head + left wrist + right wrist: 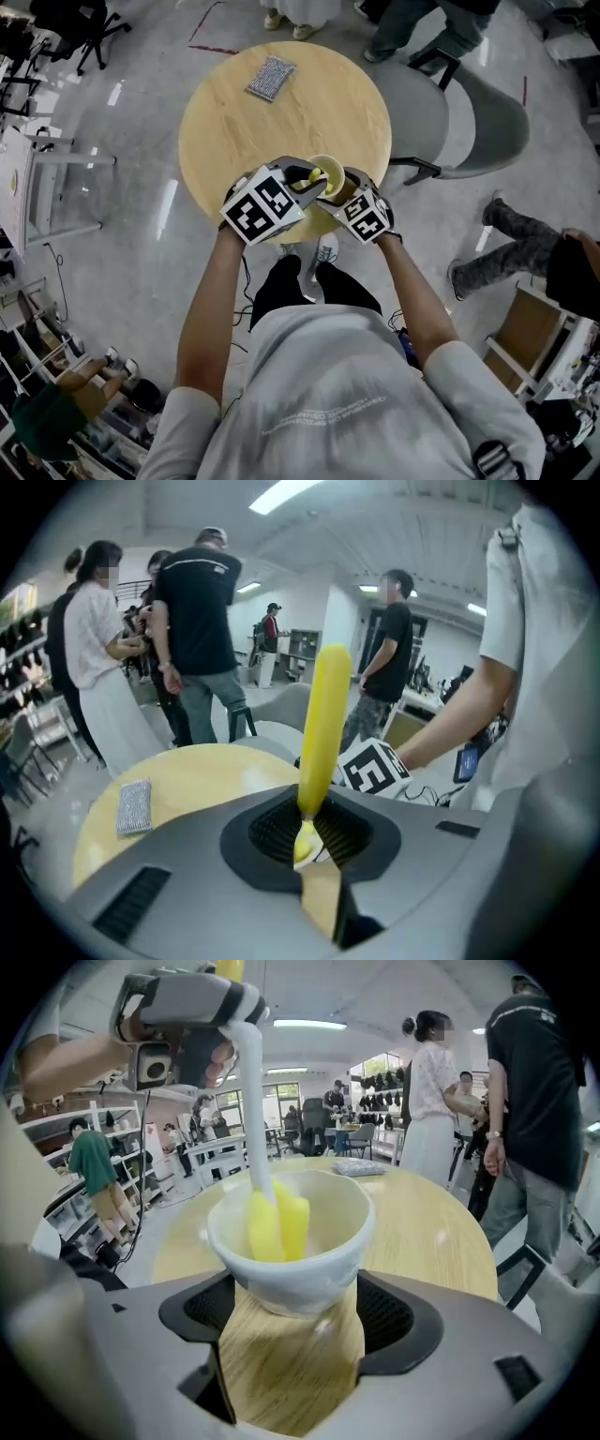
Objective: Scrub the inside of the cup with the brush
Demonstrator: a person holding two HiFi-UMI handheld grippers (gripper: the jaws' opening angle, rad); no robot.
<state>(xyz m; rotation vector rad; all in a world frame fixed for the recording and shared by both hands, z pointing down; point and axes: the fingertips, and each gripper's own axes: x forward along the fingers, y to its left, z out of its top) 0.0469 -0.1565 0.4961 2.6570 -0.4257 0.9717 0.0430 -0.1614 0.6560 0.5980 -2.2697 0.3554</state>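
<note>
A white cup (291,1241) stands on the round wooden table (234,112) near its front edge, and my right gripper (294,1305) is shut on its lower body. The cup (328,176) sits between both grippers in the head view. The brush has a yellow handle (322,726), a white stem (250,1101) and a yellow sponge head (277,1224). My left gripper (313,832) is shut on the handle and holds it upright from above. The sponge head is down inside the cup, against its left inner wall. In the head view, the left gripper (302,180) and right gripper (343,190) nearly touch.
A grey scouring pad (270,78) lies on the far side of the table; it also shows in the left gripper view as the pad (134,805). A grey chair (469,122) stands to the right of the table. Several people (199,639) stand beyond the table.
</note>
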